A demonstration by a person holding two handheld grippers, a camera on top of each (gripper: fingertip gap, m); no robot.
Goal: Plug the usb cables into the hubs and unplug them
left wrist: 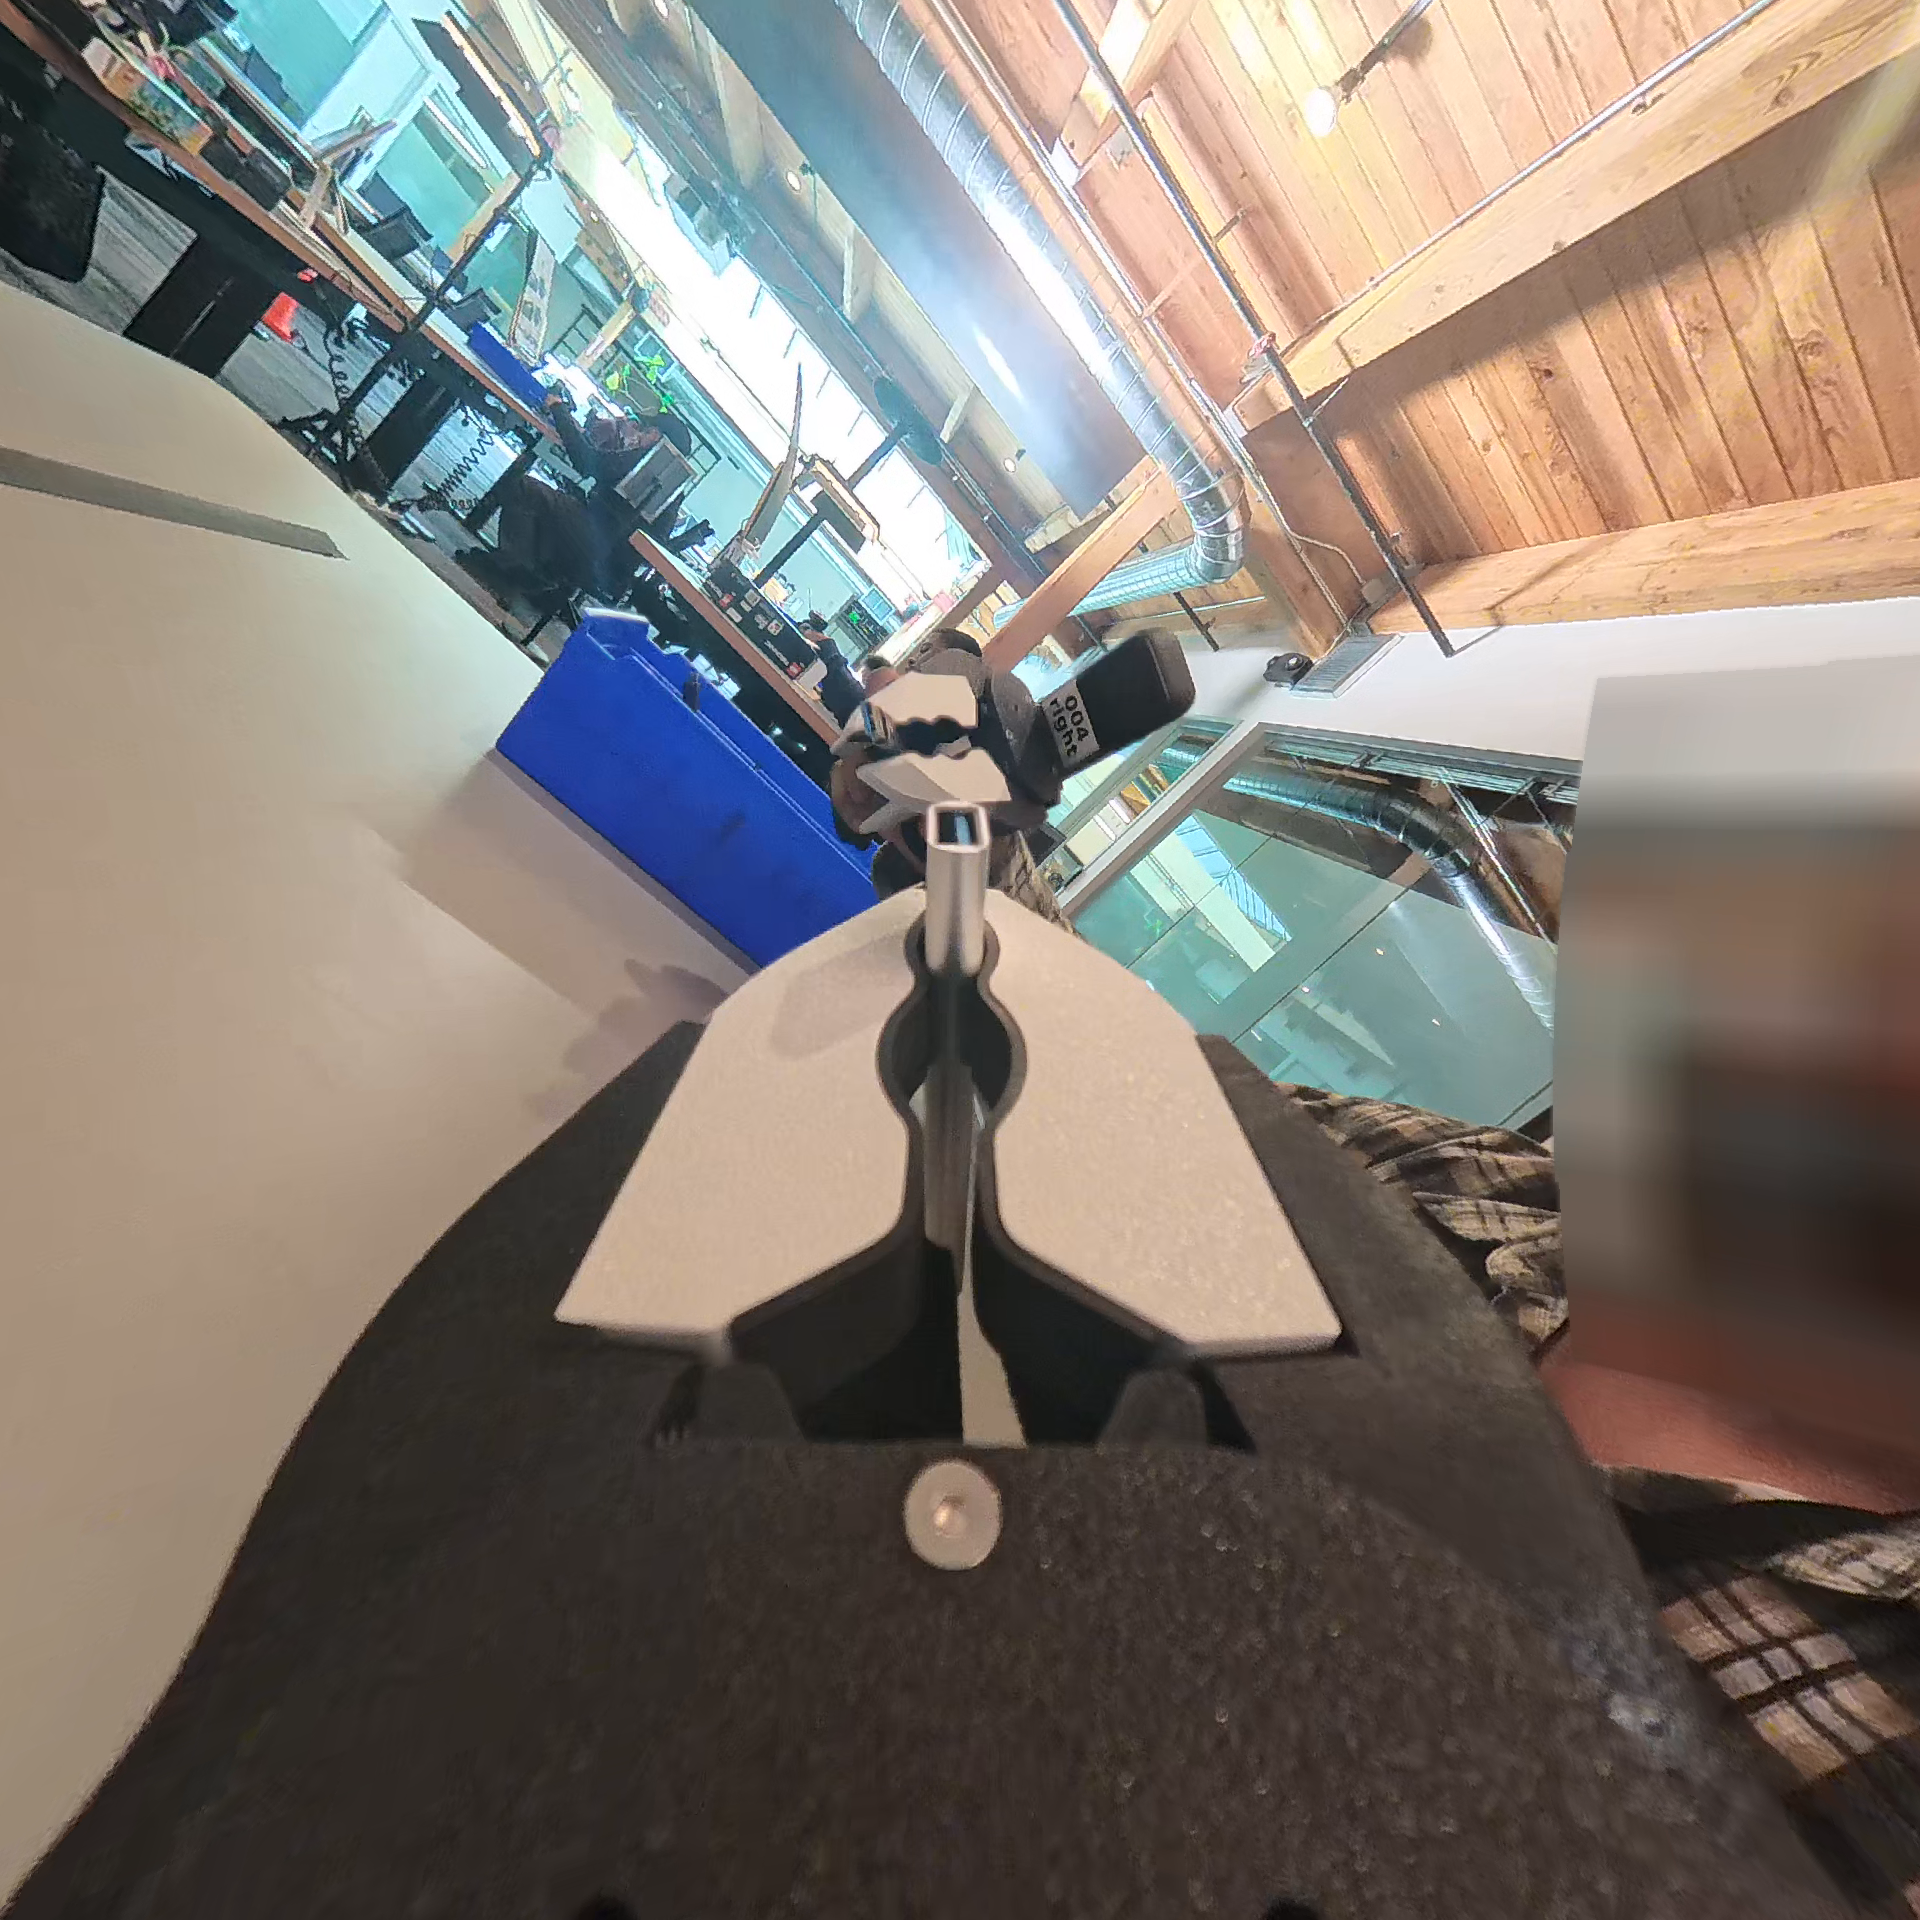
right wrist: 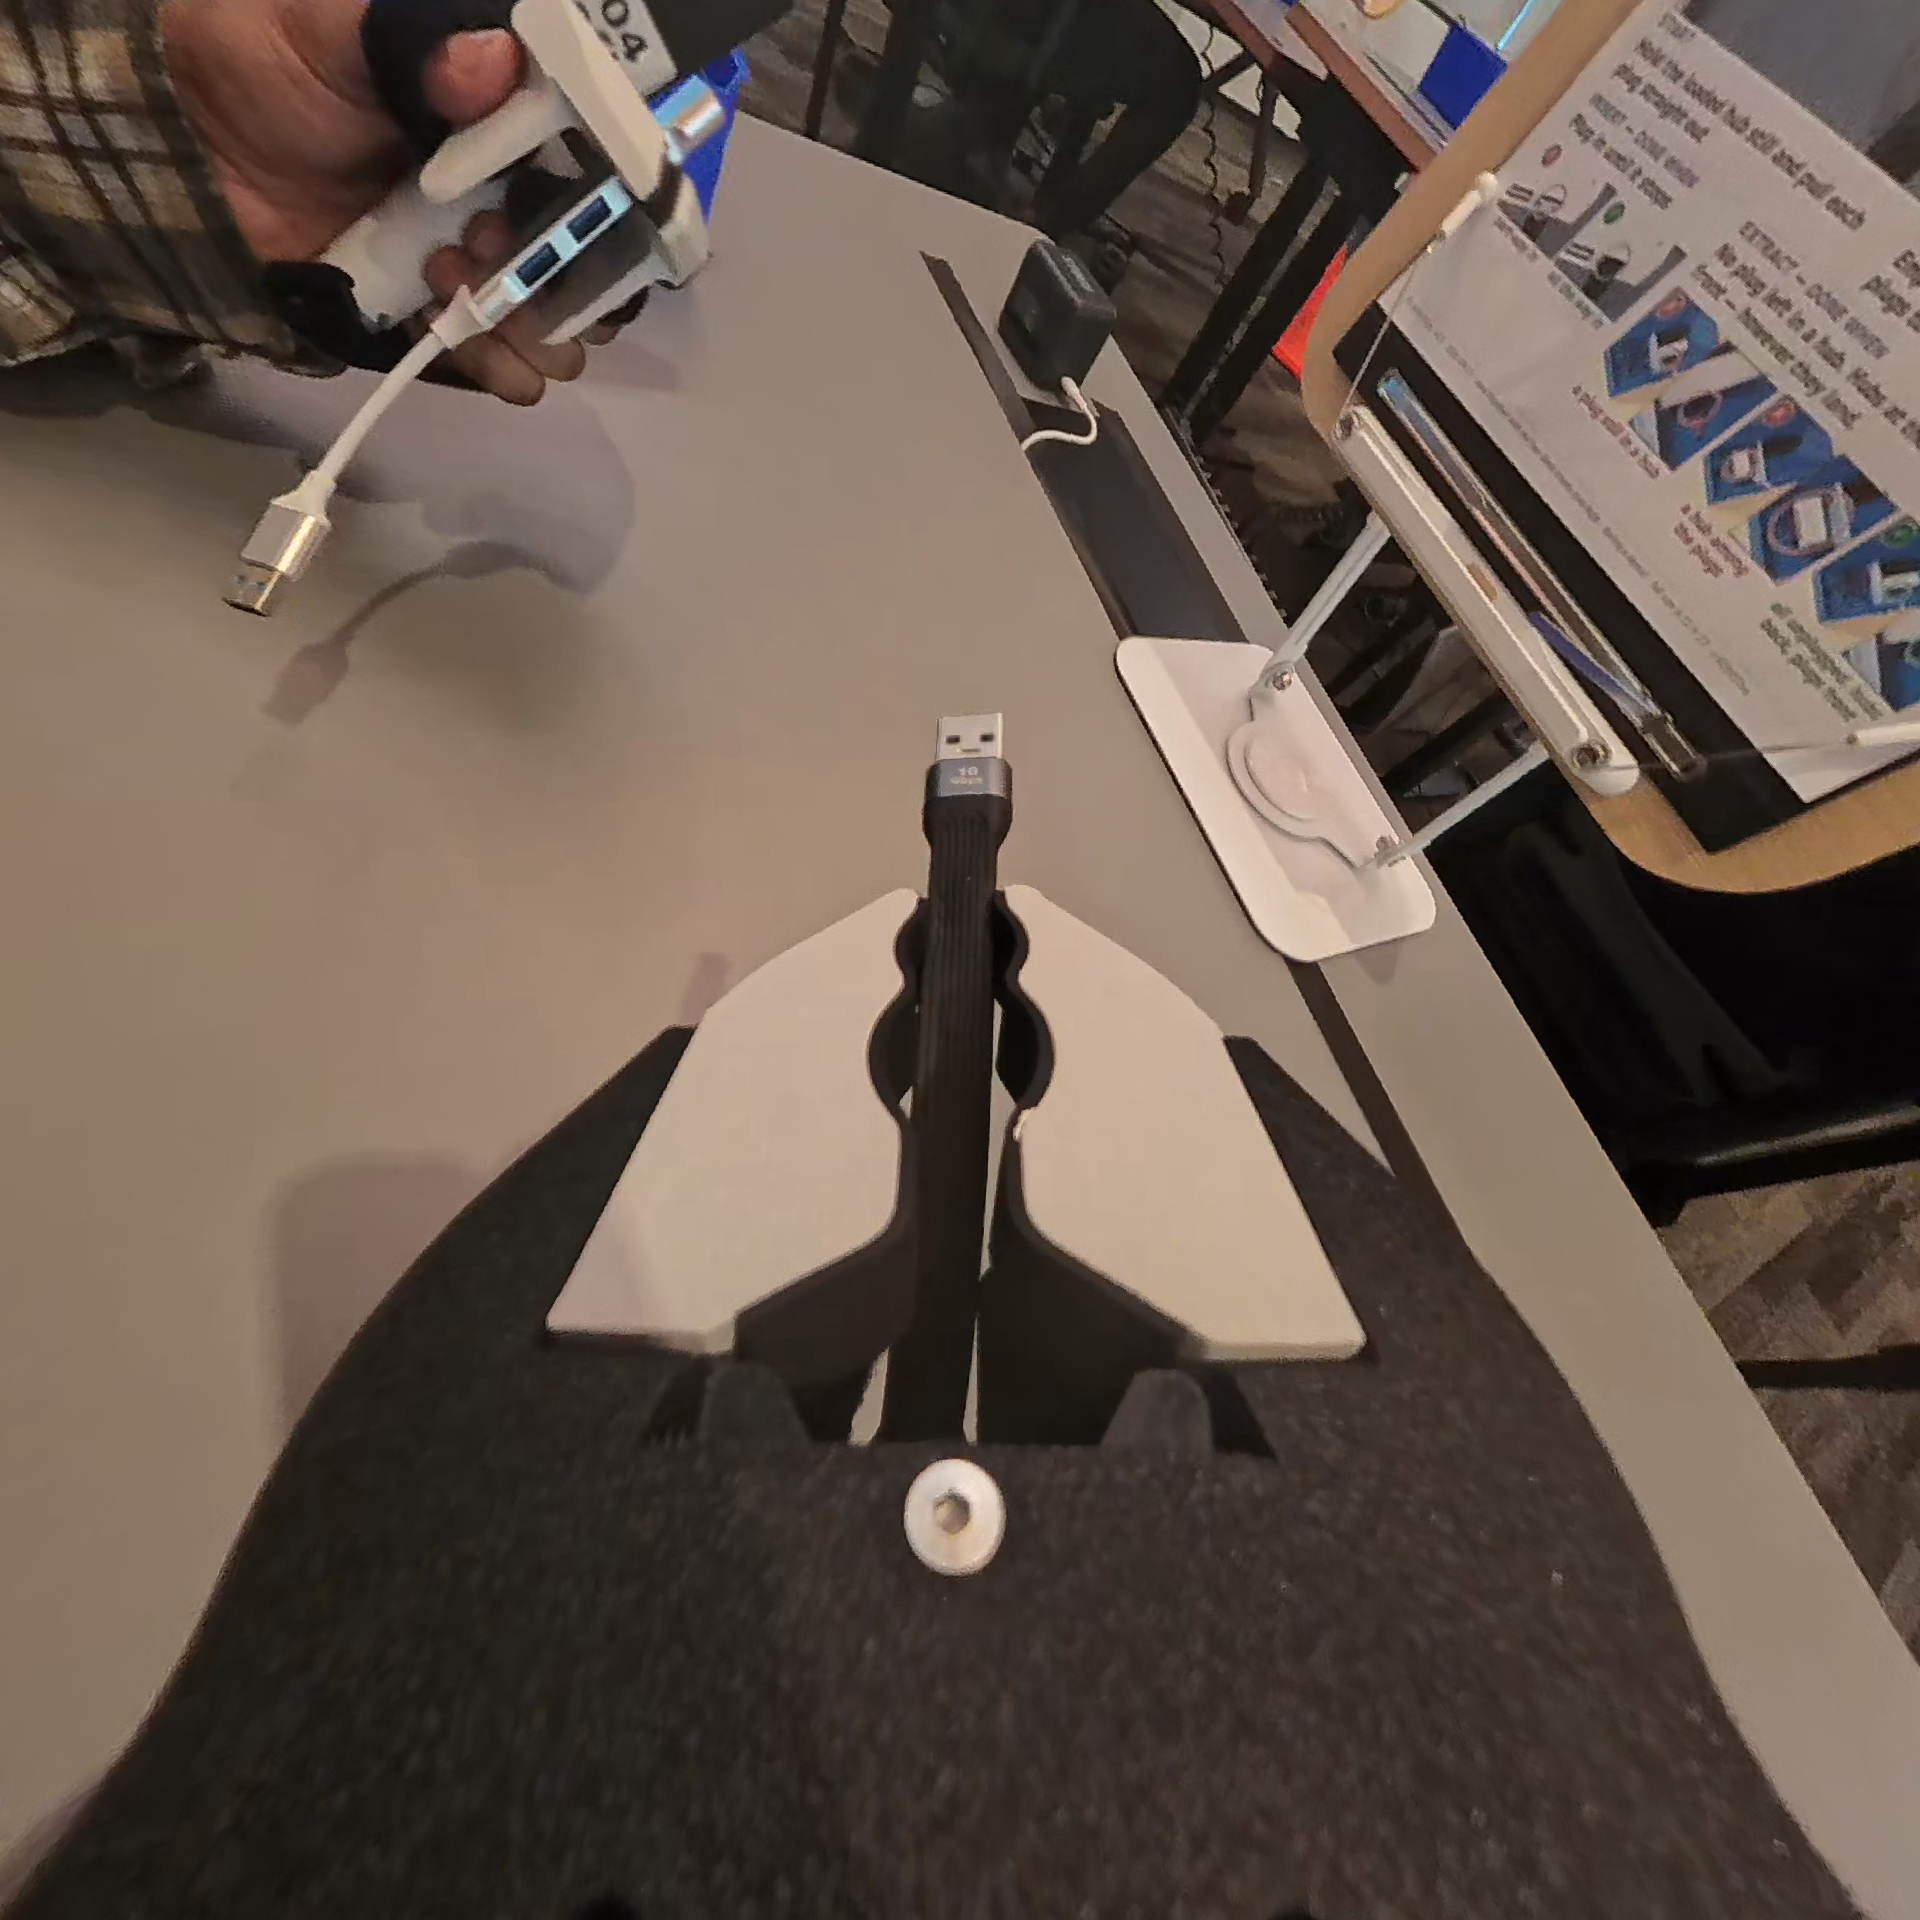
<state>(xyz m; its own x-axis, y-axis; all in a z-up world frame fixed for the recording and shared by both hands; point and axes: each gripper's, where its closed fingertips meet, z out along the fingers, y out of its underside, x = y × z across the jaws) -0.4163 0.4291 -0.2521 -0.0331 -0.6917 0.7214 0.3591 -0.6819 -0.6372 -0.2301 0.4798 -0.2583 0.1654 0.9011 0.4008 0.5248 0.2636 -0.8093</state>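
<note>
A black ribbed cable (right wrist: 951, 1091) with a grey plug sits between pale grey fingers (right wrist: 769, 1143) over a grey bench (right wrist: 520, 831), beside a silver hub (right wrist: 582, 234), white cord (right wrist: 364, 426), plaid sleeve (right wrist: 73, 177) and blue bin (left wrist: 675, 790).

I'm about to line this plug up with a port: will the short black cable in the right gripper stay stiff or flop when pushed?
Probably fairly stiff: the black cable is flat, ribbed and short, and its plug stands straight beyond the right gripper without drooping. The jaws clamp it close to the plug, so little free length can buckle. It may still flex slightly if pushed off-axis.
</note>
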